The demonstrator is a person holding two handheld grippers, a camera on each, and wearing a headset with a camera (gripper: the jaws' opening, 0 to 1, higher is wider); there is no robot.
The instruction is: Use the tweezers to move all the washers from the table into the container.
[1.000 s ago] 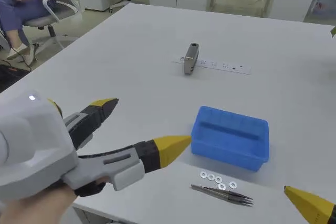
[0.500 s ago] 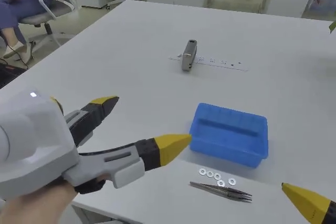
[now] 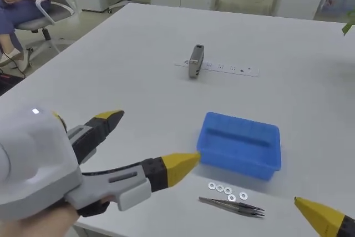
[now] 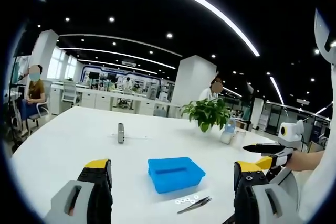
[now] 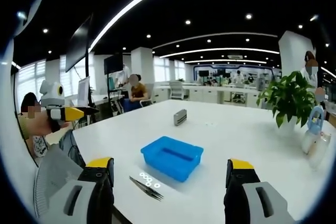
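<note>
Several small metal washers [image 3: 227, 191] lie in a short row on the white table [image 3: 138, 70], just in front of the empty blue container [image 3: 238, 162]. Slim metal tweezers [image 3: 233, 205] rest flat beside the washers, on the near side. My left gripper [image 3: 148, 140] hovers open to the left of the container, holding nothing. My right gripper [image 5: 170, 167] is open and empty too, facing the container [image 5: 168, 167], the washers [image 5: 148, 178] and the tweezers [image 5: 146, 188]. One of its yellow fingertips [image 3: 319, 217] shows at the bottom right of the head view.
A white power strip [image 3: 227, 69] with a grey block [image 3: 194, 61] at its end lies farther back on the table. A person sits on a chair [image 3: 47, 18] beyond the far left corner. A potted plant [image 5: 289, 98] and bottles stand to the right.
The head camera has shifted a little, so the whole picture has moved. Both grippers stay open and the washers, tweezers and container lie where they were.
</note>
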